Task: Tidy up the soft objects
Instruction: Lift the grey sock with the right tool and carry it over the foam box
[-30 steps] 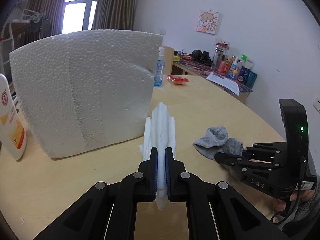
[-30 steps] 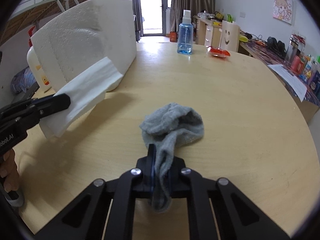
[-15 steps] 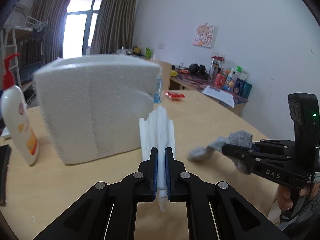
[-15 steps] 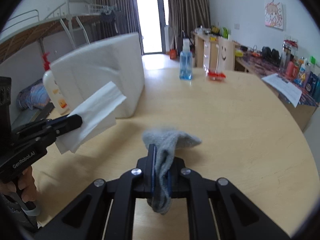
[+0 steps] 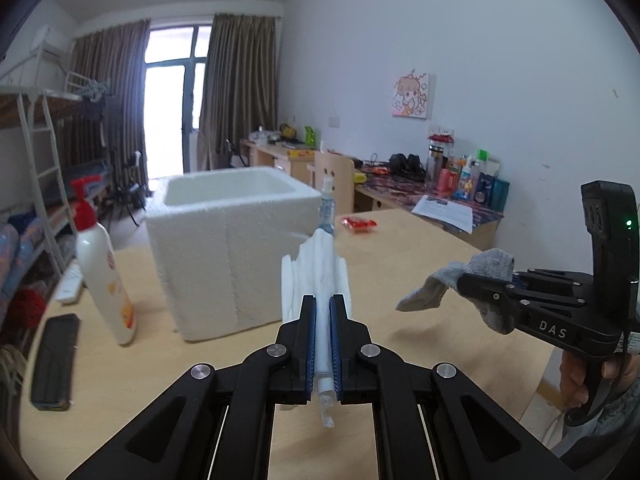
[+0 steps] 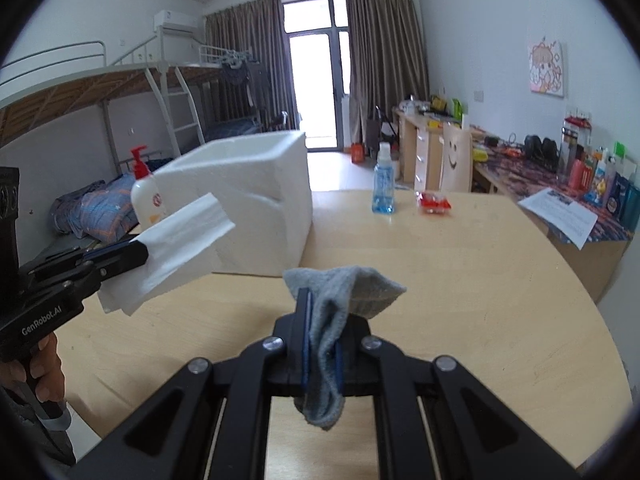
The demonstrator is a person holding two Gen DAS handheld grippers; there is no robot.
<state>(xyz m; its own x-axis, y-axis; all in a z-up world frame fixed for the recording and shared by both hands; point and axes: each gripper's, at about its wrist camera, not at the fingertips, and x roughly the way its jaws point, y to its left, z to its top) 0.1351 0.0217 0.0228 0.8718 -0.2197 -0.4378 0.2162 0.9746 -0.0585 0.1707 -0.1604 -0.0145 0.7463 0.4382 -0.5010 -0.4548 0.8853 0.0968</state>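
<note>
Folded white paper tissue (image 5: 316, 276): pinched at one end, rest fanning forward, clear of the round wooden table (image 5: 400, 248). Limp grey knit sock (image 6: 340, 300): clamped mid-length, both ends drooping, also airborne. Open-top white styrofoam box (image 5: 228, 248) stands upright on the table behind the tissue.

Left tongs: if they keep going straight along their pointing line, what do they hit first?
Probably the white foam box; the left tongs, shut on the tissue, aim roughly at its right corner. Depth is unclear, so they might slip just past, toward the spray bottle.
</note>
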